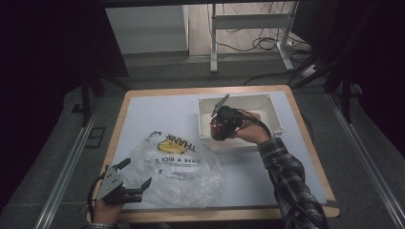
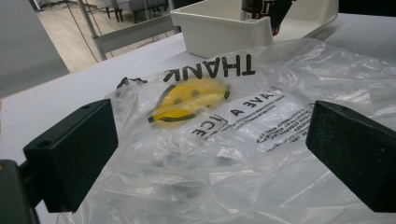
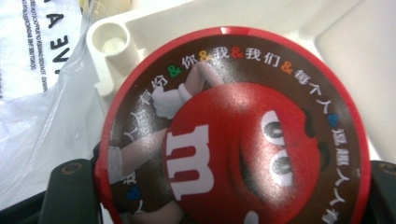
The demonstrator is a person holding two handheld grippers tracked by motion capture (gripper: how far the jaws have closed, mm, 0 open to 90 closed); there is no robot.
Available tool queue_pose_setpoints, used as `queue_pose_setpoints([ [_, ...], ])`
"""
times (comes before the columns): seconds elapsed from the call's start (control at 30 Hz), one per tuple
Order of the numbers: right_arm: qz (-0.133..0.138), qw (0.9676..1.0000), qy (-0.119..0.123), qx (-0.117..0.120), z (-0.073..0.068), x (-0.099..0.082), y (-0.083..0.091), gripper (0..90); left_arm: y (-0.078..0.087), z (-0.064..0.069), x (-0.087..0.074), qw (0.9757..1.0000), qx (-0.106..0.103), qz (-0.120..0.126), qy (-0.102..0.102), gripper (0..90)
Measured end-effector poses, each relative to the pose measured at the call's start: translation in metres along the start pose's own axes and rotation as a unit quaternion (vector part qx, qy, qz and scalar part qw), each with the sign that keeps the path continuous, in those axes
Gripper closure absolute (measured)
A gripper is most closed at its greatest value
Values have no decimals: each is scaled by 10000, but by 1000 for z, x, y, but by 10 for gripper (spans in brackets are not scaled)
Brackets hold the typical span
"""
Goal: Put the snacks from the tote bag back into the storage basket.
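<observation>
A round candy tin [image 3: 233, 140] with a red lid showing a red cartoon face sits crosswise between the jaws of my right gripper [image 3: 229, 186], which is shut on it. From above, that gripper [image 1: 220, 125] holds the tin [image 1: 218, 130] at the left end of a white plastic bin [image 1: 270, 101]. A clear plastic bag [image 1: 176, 169] printed with a yellow smiley and "THANK" lies flat on the white mat. My left gripper [image 1: 137, 172] rests at the bag's near-left corner, open, its black jaws [image 2: 212, 154] standing wide on either side of the bag's film [image 2: 233, 140] without pinching it.
The white mat [image 1: 157, 114] covers a wood-edged table. The bin [image 2: 219, 32] stands just beyond the bag. Metal rails [image 1: 67, 167] run along both sides of the table, and a desk frame with cables [image 1: 248, 43] stands on the floor behind.
</observation>
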State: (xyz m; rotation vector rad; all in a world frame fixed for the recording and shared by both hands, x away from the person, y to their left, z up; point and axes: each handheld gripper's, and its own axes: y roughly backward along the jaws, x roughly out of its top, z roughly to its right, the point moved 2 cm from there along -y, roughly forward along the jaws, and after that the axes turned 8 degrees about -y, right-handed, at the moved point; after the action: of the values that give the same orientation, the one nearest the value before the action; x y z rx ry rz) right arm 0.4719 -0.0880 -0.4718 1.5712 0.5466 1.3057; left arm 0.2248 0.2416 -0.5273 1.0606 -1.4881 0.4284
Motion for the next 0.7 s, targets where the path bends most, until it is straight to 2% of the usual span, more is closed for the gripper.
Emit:
queue_pose_setpoints([
  [0.37, -66, 9999, 89, 11, 6, 4, -11, 257, 0, 0, 0, 10000, -6, -2, -6, 22],
  [0.7, -78, 9997, 172, 123, 11, 10, -20, 257, 0, 0, 0, 10000, -11, 2, -5, 22],
])
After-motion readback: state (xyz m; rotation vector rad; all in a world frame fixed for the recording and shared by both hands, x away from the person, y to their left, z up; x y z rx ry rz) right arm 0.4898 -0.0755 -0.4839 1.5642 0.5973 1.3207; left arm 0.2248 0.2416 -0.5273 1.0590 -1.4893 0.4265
